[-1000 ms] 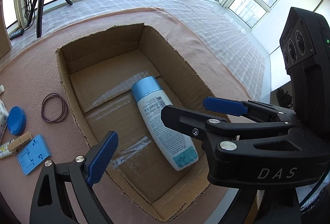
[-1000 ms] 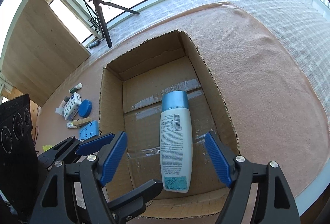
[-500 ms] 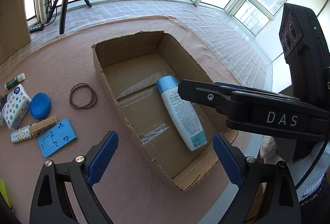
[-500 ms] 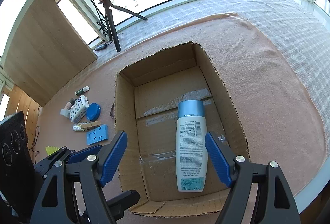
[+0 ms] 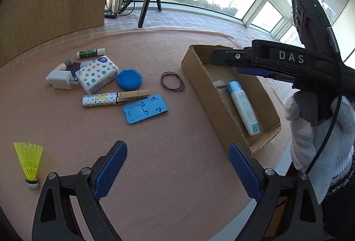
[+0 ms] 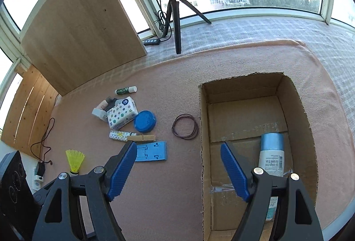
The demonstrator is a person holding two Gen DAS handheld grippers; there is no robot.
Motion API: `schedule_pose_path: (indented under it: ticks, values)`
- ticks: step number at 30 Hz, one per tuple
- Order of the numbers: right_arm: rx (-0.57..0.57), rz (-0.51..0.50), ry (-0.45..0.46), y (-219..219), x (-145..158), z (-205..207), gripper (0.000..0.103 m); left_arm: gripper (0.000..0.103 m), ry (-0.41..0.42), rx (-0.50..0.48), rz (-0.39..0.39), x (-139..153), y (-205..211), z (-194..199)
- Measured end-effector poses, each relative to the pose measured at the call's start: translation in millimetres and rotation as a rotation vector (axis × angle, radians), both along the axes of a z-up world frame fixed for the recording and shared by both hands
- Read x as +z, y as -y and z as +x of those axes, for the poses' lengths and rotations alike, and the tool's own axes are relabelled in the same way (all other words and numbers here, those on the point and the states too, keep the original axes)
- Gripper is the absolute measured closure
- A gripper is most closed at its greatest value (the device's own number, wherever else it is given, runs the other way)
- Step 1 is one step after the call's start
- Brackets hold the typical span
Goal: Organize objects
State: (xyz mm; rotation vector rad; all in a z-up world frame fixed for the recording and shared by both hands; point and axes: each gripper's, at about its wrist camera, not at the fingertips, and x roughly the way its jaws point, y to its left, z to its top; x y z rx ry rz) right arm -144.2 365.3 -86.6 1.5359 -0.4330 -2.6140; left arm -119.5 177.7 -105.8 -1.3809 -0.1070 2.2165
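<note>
With both the left gripper (image 5: 177, 168) and right gripper (image 6: 178, 171) wide open and empty, we judge it best to start from the shuttlecock (image 5: 29, 162) at far left, working rightward towards the box (image 5: 200, 87) holding the bottle (image 5: 244, 107).

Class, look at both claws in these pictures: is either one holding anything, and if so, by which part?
Nothing is held. The left claw and right claw both stand open and empty above the mat; the bottle lies loose in the box.
</note>
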Motion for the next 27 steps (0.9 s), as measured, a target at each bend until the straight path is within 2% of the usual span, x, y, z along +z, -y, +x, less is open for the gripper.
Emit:
schedule_pose_path:
  ticks: [10,19,20,21,22,24,25,27]
  values:
    - [0.113,-0.020,0.078,77,-21,-74,0.029,0.008,0.027,0.172,-0.012,-12,108,28]
    - [0.131,0.024,0.131,136,-46,-155,0.029,0.008,0.061,0.277,-0.017,-27,175,44]
    - [0.133,0.044,0.130,142,-49,-163,0.033,0.008,0.060,0.286,-0.018,-28,180,46]
    - [0.141,0.062,0.134,148,-53,-172,0.042,0.008,0.060,0.296,-0.020,-29,186,48]
    - [0.148,0.073,0.145,154,-58,-180,0.045,0.008,0.061,0.305,-0.020,-29,191,49]
    - [0.150,0.062,0.177,163,-69,-197,0.064,0.008,0.067,0.324,-0.016,-31,200,51]
    - [0.150,0.060,0.195,167,-76,-205,0.069,0.008,0.071,0.333,-0.016,-33,203,51]
    - [0.141,0.081,0.207,174,-85,-218,0.070,0.008,0.078,0.346,-0.017,-36,211,53]
